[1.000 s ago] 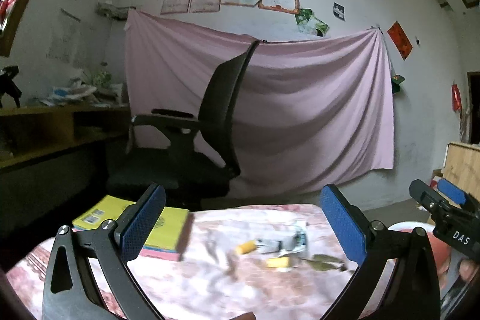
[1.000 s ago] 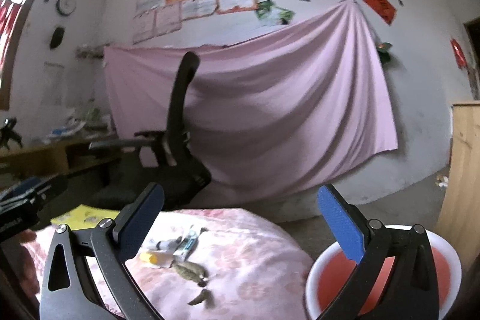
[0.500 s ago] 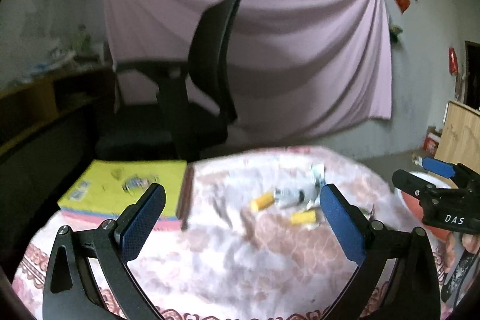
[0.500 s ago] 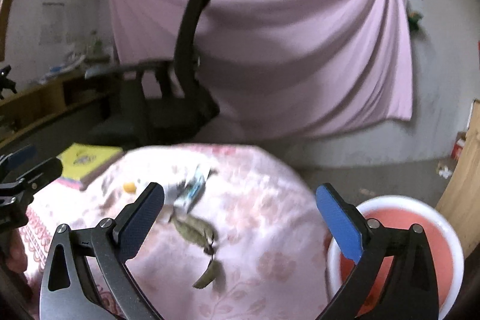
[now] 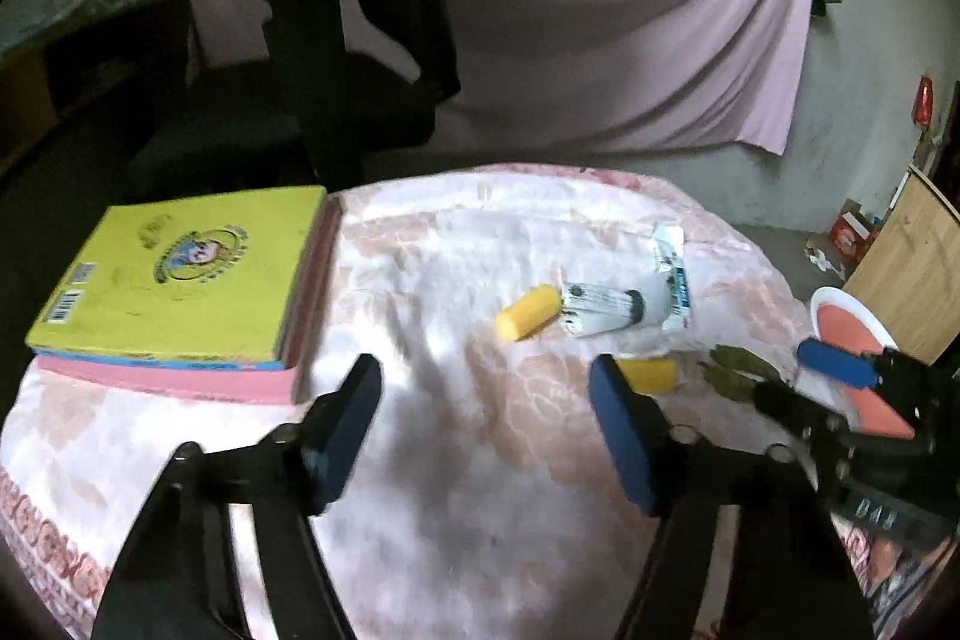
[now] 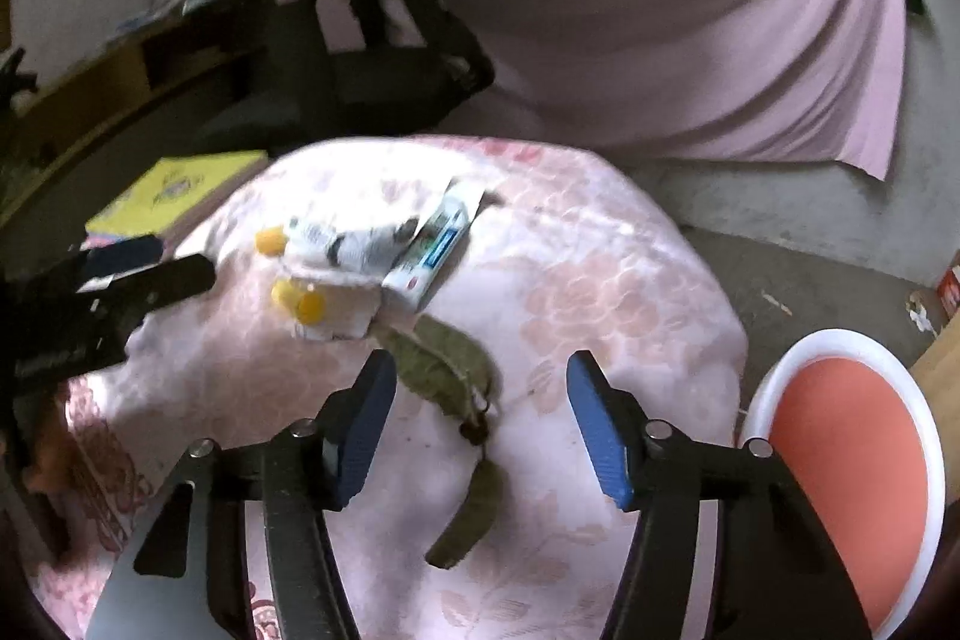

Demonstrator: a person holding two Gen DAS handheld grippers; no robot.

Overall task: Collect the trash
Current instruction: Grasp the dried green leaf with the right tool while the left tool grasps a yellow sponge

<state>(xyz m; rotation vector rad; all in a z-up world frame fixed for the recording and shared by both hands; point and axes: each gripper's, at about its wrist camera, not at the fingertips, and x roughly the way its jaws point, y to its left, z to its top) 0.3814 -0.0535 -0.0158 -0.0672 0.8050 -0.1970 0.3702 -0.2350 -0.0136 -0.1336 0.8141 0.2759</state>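
Observation:
Trash lies on a pink floral tablecloth: a yellow piece, a crumpled white wrapper, a blue-white packet, a second yellow piece and dry leaves. My left gripper is open and empty above the cloth, short of the trash. My right gripper is open and empty over the large green leaf; a smaller leaf lies nearer. The wrapper, the packet and the yellow pieces lie beyond it.
A yellow book on a pink one lies at the table's left. A black office chair stands behind the table. A white-rimmed red bin stands on the floor to the right. A pink sheet hangs on the wall.
Both grippers have tilted down and moved closer to the table. The jaws of both have narrowed but remain open. The right gripper now hovers over the large leaf.

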